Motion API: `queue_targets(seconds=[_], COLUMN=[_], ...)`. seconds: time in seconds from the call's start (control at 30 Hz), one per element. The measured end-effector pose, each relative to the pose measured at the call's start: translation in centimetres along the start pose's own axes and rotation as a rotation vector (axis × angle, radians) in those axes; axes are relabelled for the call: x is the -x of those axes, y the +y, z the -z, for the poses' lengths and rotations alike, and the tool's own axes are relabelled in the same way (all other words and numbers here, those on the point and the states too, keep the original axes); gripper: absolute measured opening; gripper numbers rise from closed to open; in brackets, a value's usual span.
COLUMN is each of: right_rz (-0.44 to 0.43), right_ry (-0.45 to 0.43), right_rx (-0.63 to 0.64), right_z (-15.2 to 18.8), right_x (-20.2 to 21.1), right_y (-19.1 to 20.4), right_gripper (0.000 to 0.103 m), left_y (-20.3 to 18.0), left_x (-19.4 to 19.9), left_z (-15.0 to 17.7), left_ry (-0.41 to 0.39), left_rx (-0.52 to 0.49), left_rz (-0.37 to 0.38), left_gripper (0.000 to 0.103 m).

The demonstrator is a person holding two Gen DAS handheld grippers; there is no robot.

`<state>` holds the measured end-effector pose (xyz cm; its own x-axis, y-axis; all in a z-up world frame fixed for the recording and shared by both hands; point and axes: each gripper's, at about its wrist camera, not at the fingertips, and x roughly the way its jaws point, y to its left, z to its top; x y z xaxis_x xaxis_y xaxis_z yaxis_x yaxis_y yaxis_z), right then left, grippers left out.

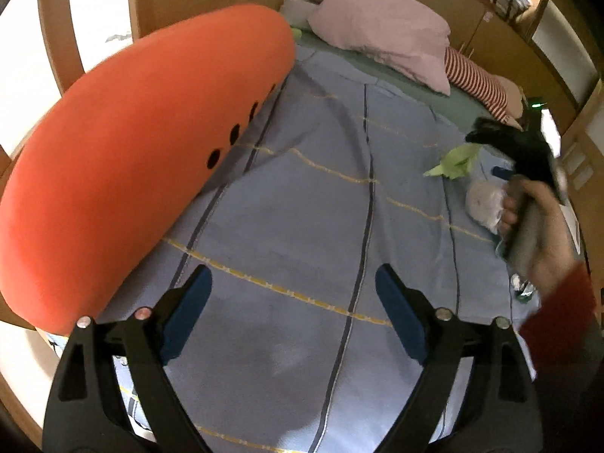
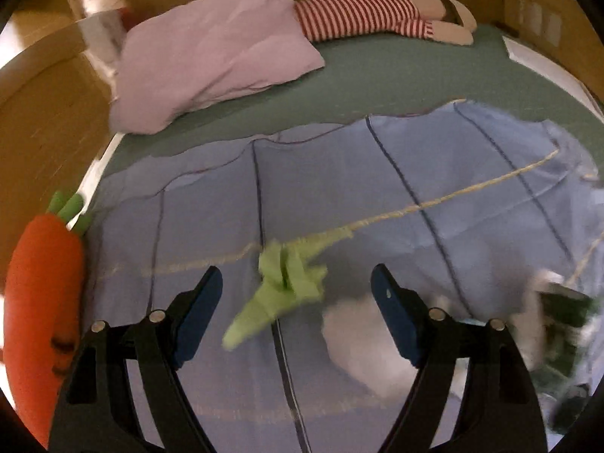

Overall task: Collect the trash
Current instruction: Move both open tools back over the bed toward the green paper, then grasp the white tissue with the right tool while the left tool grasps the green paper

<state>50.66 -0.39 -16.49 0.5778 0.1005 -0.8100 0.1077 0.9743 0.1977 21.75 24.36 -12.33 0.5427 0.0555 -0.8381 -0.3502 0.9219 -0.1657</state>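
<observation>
Green crumpled paper (image 2: 287,283) lies on the blue bedspread (image 2: 377,188) between the right gripper (image 2: 296,290)'s parted, empty jaws, awaiting descent and closure, while the left gripper (image 1: 292,302) hangs released.

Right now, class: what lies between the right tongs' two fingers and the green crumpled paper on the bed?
Only bare blue bedspread. In the right wrist view the green crumpled paper lies just ahead of the open right tongs, nothing in between.
</observation>
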Motion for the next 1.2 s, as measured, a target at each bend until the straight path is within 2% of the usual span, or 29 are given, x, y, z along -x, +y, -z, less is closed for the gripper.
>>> queue_targets(seconds=[0.03,0.07,0.1,0.13,0.2,0.3,0.37,0.4,0.43,0.47,0.5,0.53,0.57,0.6,0.63,0.67,0.7,0.77,0.87,0.9,0.97,1.0,1.03,1.07,1.13,1.2], right_rz=[0.015,-0.012,-0.039,-0.075,-0.154,-0.35,-0.499,-0.533,-0.561,-0.55,-0.503,-0.475,-0.464,-0.455,-0.417,-0.368,-0.338,-0.226,-0.041,-0.053,-0.17,-0.198,-0.227,-0.262,-0.294,-0.332], right_ry=[0.012,0.038,0.052,0.048,0.033,0.135,0.317,0.393,0.506,0.54,0.544,0.492,0.411,0.35,0.259,0.211,0.195,0.165,0.151,0.17,0.221,0.243,0.275,0.312,0.329,0.332], right_rx=[0.008,0.011,0.012,0.015,0.041,0.083,0.146,0.181,0.252,0.29,0.34,0.356,0.32,0.273,0.188,0.116,0.072,-0.034,-0.082,-0.091,-0.091,-0.066,-0.021,0.076,0.198,0.291], right_z=[-0.2,-0.2,-0.1,0.0,0.3,1.7,4.2,5.4,7.4,8.1,8.8,8.3,7.2,6.3,4.8,3.6,2.9,1.4,1.2,1.1,2.2,2.8,3.4,4.7,6.3,8.4], right_x=[-1.0,-1.5,-1.6,-1.0,0.9,4.0,5.5,5.8,6.1,6.4,6.9,7.6,8.0,8.1,7.9,7.2,6.4,3.6,0.4,-0.2,-1.1,-1.1,-1.2,-0.5,1.2,3.9], right_y=[0.3,0.2,-0.1,0.0,0.2,0.8,1.9,2.5,3.3,3.6,3.6,2.9,1.6,0.4,-1.7,-3.7,-4.9,-8.1,-10.5,-10.7,-10.3,-9.6,-8.9,-6.8,-4.0,-1.5], right_gripper=[0.057,0.042,0.011,0.008,0.007,0.007,0.007,0.007,0.008,0.008,0.011,0.022,0.031,0.05,0.06,0.06,0.06,0.06,0.06,0.06,0.055,0.044,0.035,0.032,0.017,0.013], left_y=[0.0,0.0,0.1,0.4,1.0,1.9,2.6,2.9,3.1,3.1,3.0,2.8,2.5,2.3,1.9,1.7,1.6,1.4,0.9,0.8,0.6,0.5,0.5,0.5,0.9,1.5], left_x=[0.1,0.1,-0.1,-0.1,0.1,0.8,1.4,1.5,1.5,1.4,1.3,1.2,1.0,0.8,0.6,0.5,0.4,0.3,-0.4,-0.6,-0.9,-0.8,-0.7,-0.5,-0.3,-0.1], left_z=[0.0,0.0,0.0,-0.1,-0.3,-0.5,-0.6,-0.6,-0.6,-0.6,-0.6,-0.5,-0.4,-0.4,-0.3,-0.2,-0.2,-0.1,-0.2,-0.1,-0.1,0.0,-0.1,-0.1,-0.1,-0.2], left_ry=[-0.003,-0.003,0.001,0.006,0.0,-0.042,-0.074,-0.081,-0.083,-0.078,-0.071,-0.063,-0.056,-0.051,-0.046,-0.041,-0.037,-0.035,-0.032,-0.021,-0.003,-0.003,-0.009,-0.017,-0.026,-0.032], left_rx=[-0.007,-0.012,-0.009,0.003,0.039,0.091,0.13,0.147,0.161,0.165,0.16,0.15,0.137,0.126,0.113,0.101,0.094,0.085,0.066,0.062,0.06,0.059,0.059,0.063,0.086,0.116], left_rz=[-0.007,-0.011,-0.013,-0.015,-0.014,-0.025,-0.045,-0.048,-0.048,-0.045,-0.045,-0.046,-0.048,-0.049,-0.049,-0.05,-0.05,-0.05,-0.081,-0.081,-0.061,-0.057,-0.056,-0.058,-0.057,-0.055], left_gripper=[0.089,0.089,0.089,0.089,0.089,0.089,0.089,0.089,0.089,0.089,0.089,0.089,0.089,0.089,0.089,0.089,0.089,0.089,0.089,0.089,0.089,0.089,0.089,0.089,0.089,0.089])
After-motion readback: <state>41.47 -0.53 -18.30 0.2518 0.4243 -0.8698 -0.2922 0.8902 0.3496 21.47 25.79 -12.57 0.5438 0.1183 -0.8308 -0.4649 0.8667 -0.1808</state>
